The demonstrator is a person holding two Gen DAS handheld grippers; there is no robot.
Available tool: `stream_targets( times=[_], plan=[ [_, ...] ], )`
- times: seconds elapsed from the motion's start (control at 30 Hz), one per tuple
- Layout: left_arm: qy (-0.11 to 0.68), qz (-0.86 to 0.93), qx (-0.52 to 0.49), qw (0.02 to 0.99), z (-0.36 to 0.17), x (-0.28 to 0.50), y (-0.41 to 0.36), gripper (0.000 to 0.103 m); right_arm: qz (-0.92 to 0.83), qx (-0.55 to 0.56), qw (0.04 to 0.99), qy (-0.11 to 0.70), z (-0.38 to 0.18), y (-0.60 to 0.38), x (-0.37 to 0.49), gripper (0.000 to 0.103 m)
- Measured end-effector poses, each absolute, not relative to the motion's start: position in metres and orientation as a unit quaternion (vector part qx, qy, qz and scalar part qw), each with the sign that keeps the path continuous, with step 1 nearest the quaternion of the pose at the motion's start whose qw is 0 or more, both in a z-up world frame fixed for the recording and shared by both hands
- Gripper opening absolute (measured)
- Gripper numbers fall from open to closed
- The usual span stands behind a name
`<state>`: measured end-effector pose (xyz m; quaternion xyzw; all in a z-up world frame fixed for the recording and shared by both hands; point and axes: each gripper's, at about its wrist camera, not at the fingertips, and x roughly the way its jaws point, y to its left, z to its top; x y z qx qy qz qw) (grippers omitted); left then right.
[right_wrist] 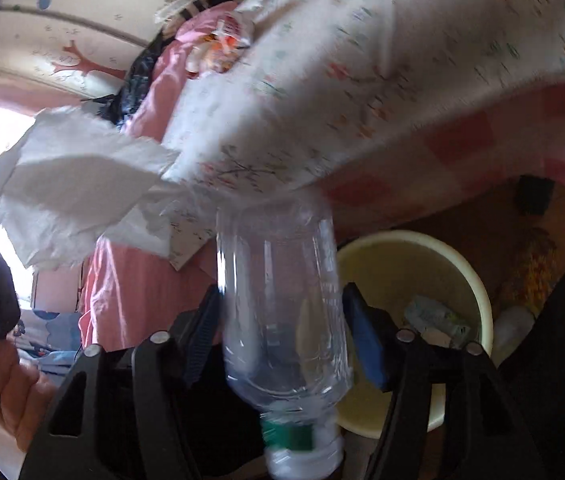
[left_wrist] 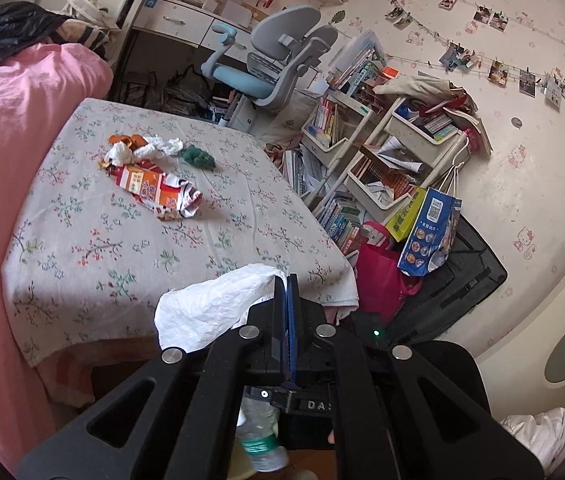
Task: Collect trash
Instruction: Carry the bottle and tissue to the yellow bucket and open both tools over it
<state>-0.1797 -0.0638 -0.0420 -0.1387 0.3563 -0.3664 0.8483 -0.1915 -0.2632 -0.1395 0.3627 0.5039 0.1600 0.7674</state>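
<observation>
My left gripper (left_wrist: 288, 280) is shut on a crumpled white tissue (left_wrist: 218, 304), held off the near corner of the floral-cloth table (left_wrist: 122, 264); the tissue (right_wrist: 74, 184) also shows in the right wrist view. A clear plastic bottle (right_wrist: 282, 300) with a green label hangs cap-down between the fingers of my right gripper (right_wrist: 280, 304), whose blue pads stand slightly off its sides. Just behind and below it is a pale yellow bin (right_wrist: 422, 244) holding some rubbish. On the table lie a red-orange snack wrapper (left_wrist: 154, 190), white tissue wads (left_wrist: 150, 148) and a green scrap (left_wrist: 200, 156).
A pink bedcover (left_wrist: 10, 140) borders the table on the left. Right of the table stand a grey-blue desk chair (left_wrist: 266, 64), shelves of books (left_wrist: 382, 152), and pink and blue bags (left_wrist: 426, 232) on the floor. A hand (right_wrist: 10, 392) grips the left tool.
</observation>
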Motion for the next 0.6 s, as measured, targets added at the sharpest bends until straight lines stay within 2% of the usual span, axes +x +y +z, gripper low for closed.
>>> stream_targets(
  times=[0.17, 0.33, 0.53, 0.57, 0.6],
  plan=[
    [0.382, -0.37, -0.148, 0.834, -0.054, -0.208, -0.066, 0.001, 0.115, 0.377, 0.766, 0.508, -0.145, -0.288, -0.192, 0.064],
    [0.431, -0.351, -0.142, 0.819, -0.076, -0.223, -0.076, 0.002, 0.089, 0.384, 0.792, 0.467, -0.13, -0.312, -0.199, 0.067],
    [0.496, -0.326, -0.088, 0.8, -0.11, -0.224, -0.098, 0.002, 0.088, 0.365, 0.83, 0.412, -0.106, -0.312, -0.203, 0.073],
    [0.501, -0.318, -0.074, 0.802, -0.113, -0.225, -0.101, 0.006, 0.089, 0.361, 0.835, 0.407, -0.104, -0.313, -0.202, 0.073],
    [0.503, -0.31, -0.062, 0.805, -0.115, -0.226, -0.104, 0.017, 0.089, 0.357, 0.838, 0.404, -0.104, -0.313, -0.202, 0.074]
  ],
)
